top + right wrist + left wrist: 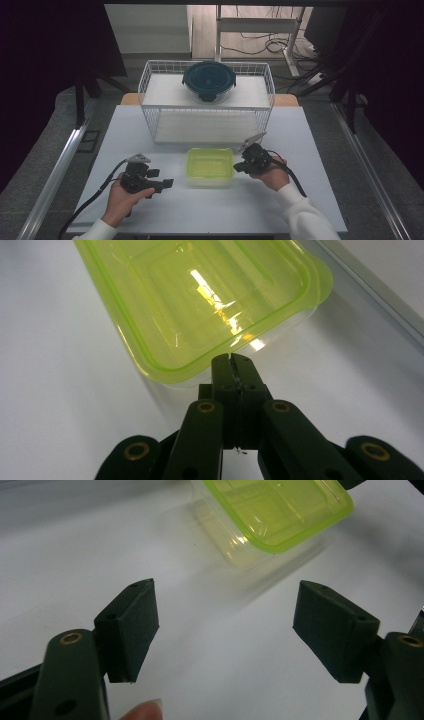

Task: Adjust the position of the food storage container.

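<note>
On white table (300, 200), clear lime-lidded container (210, 166); left gripper (162, 184) spread, right gripper (239, 166) clenched empty.

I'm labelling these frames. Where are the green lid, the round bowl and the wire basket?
green lid (210, 164): high view, middle of its top.
round bowl (209, 79): high view, its dark lid.
wire basket (150, 105): high view, left wall.

The high view looks forward and down from above the near table (150, 210) edge, taking in the green-lidded box (210, 166) and a wire basket (206, 107) beyond it. Each gripper view sits low and close, facing the box (272, 512) (200, 300) along its own jaws from opposite sides. All three share the box.
</note>
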